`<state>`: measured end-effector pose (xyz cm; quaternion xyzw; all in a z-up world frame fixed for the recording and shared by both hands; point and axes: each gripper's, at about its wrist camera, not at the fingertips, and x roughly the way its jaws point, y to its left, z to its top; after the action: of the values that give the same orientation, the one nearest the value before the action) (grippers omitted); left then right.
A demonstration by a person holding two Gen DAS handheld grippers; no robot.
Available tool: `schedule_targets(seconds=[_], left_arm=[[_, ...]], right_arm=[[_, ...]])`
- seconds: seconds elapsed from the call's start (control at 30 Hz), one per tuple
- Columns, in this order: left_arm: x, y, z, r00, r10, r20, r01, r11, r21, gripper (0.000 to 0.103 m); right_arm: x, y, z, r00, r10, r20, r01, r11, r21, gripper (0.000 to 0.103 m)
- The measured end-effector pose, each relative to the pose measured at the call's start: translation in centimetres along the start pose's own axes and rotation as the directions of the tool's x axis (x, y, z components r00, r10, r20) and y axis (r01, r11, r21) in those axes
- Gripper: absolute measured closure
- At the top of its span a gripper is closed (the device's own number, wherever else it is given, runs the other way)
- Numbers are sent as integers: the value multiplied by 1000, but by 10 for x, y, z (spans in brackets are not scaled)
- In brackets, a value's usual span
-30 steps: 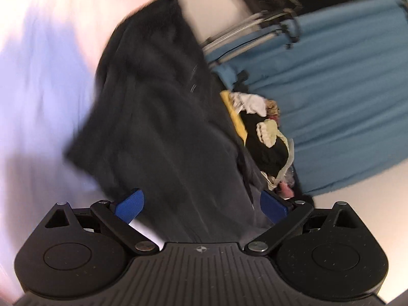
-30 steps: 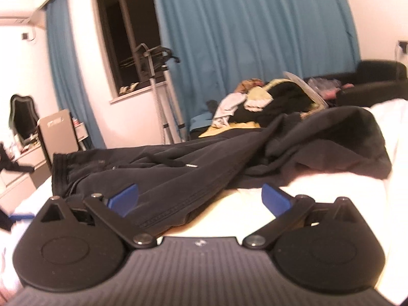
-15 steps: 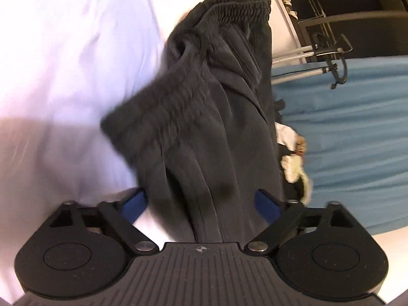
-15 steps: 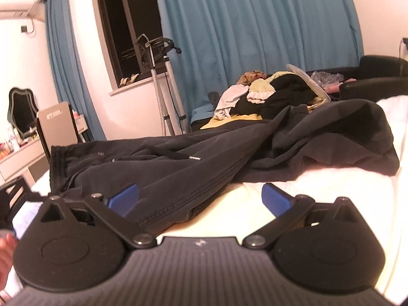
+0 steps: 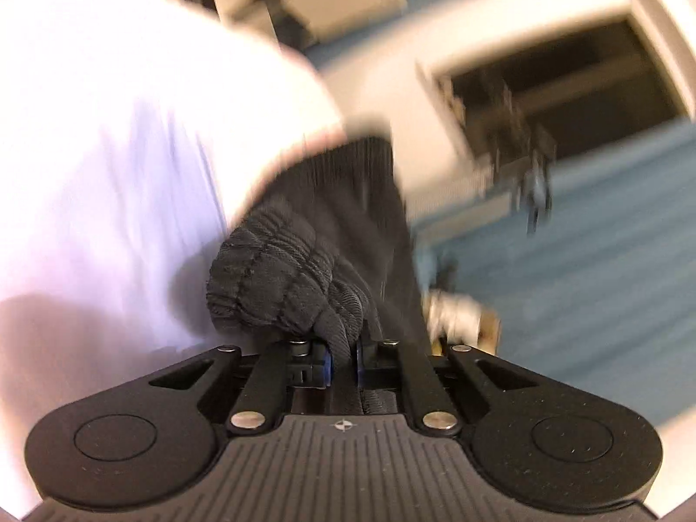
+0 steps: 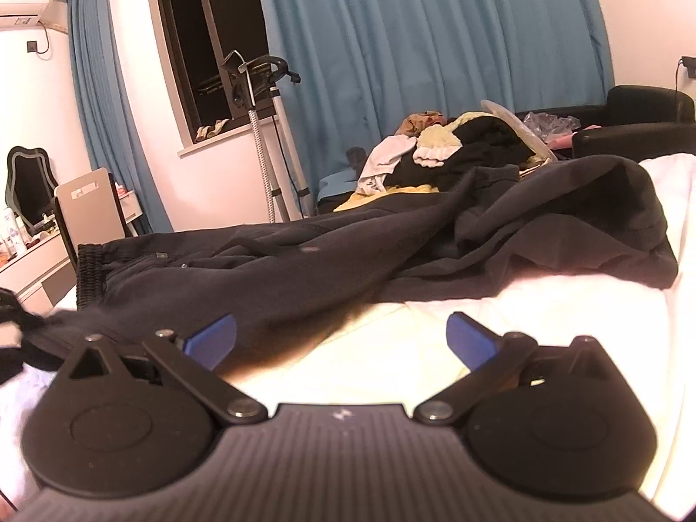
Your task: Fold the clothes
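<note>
Black trousers (image 6: 330, 256) lie spread across the white bed (image 6: 543, 330), elastic waistband (image 6: 89, 274) at the left, legs bunched at the right. In the left wrist view, my left gripper (image 5: 342, 359) is shut on the ribbed waistband (image 5: 278, 278) of the trousers, which bunches just ahead of the blue pads; the view is blurred. My right gripper (image 6: 341, 341) is open and empty, low over the bed, with the trousers' near edge by its left finger (image 6: 213, 339).
A pile of mixed clothes (image 6: 448, 152) lies beyond the trousers. Blue curtains (image 6: 413, 52), a dark window (image 6: 209, 39) and a garment steamer stand (image 6: 261, 130) are behind. A chair and dresser (image 6: 91, 209) stand at the left, a black sofa (image 6: 630, 117) at the right.
My left gripper has closed on the trousers' waistband; it was open a second ago. My right gripper stayed open and moved closer to the trousers.
</note>
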<state>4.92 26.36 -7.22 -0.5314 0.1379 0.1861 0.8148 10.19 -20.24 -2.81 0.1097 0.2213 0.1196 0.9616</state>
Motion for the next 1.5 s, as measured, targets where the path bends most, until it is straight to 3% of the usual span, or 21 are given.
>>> schedule_targets(seconds=[0.07,0.13,0.23,0.33,0.5,0.63,0.8,0.83,0.9,0.97,1.17,1.33,1.5], left_arm=[[-15,10,23,993,29,119,-25,999,-31,92],[-16,26,38,989,66,132,-58,996,-63,92],[-9,49,41,994,97,50,-87,983,-162,92],[-7,57,39,994,105,34,-96,974,-203,92],[-3,49,37,990,132,47,-122,977,-175,91],[-2,45,36,987,153,55,-142,974,-175,91],[1,29,24,976,197,90,-190,978,-85,90],[4,26,21,973,207,98,-202,978,-53,90],[8,26,16,970,216,113,-214,976,-35,90],[13,28,13,968,219,120,-217,976,-34,90],[21,24,11,964,223,143,-228,974,19,90],[4,41,19,976,132,175,-116,988,-100,92],[-16,52,33,981,90,174,-59,983,-175,92]], right_arm=[[-1,-5,5,1000,6,-4,-6,999,35,0],[-1,-10,11,1000,16,-9,-15,997,78,0],[4,-16,24,999,34,-24,-31,993,112,0],[20,-23,51,999,32,-35,-29,995,95,0],[60,-47,91,999,16,-45,-9,991,134,0],[118,-71,115,996,-6,-94,30,967,251,0],[192,-94,125,986,-39,-163,92,939,332,3],[204,-99,123,985,-41,-169,99,931,351,7],[222,-111,118,982,-59,-178,124,917,378,24],[233,-121,109,977,-102,-189,166,918,361,58],[221,-136,96,983,-116,-142,163,908,387,92],[167,-130,109,987,-128,-101,156,919,362,94],[81,-122,107,991,-106,-77,129,906,404,95]])
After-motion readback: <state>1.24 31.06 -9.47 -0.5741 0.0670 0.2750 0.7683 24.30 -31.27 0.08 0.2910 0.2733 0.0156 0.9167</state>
